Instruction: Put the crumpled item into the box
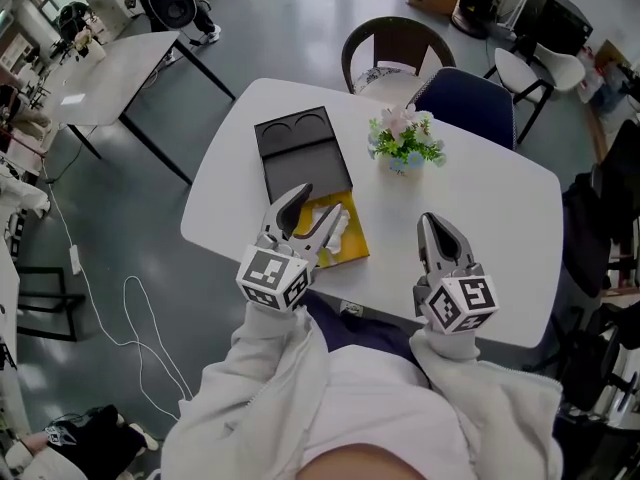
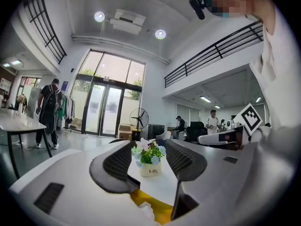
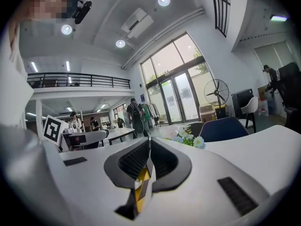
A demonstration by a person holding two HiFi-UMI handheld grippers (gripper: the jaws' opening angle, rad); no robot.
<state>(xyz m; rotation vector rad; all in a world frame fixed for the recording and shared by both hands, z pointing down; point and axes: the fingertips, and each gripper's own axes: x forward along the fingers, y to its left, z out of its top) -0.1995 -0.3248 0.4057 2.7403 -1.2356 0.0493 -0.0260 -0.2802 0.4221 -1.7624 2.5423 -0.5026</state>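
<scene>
A shallow yellow box (image 1: pixel 355 243) lies open on the white table (image 1: pixel 500 198), near its front edge. The white crumpled item (image 1: pixel 338 230) rests inside it. My left gripper (image 1: pixel 318 203) hovers just over the box, open, with nothing between its fingers. In the left gripper view its jaws (image 2: pixel 148 149) stand apart, and the yellow box (image 2: pixel 157 208) and a bit of the white item (image 2: pixel 143 211) show below them. My right gripper (image 1: pixel 437 223) is off to the right over bare table, shut, its fingertips touching (image 3: pixel 149 141).
A black tray with two round recesses (image 1: pixel 300 153) lies just behind the yellow box. A small pot of flowers (image 1: pixel 405 143) stands at the table's far middle. Two chairs (image 1: pixel 395 53) (image 1: pixel 470 103) stand behind the table. A cable (image 1: pixel 140 318) lies on the floor at left.
</scene>
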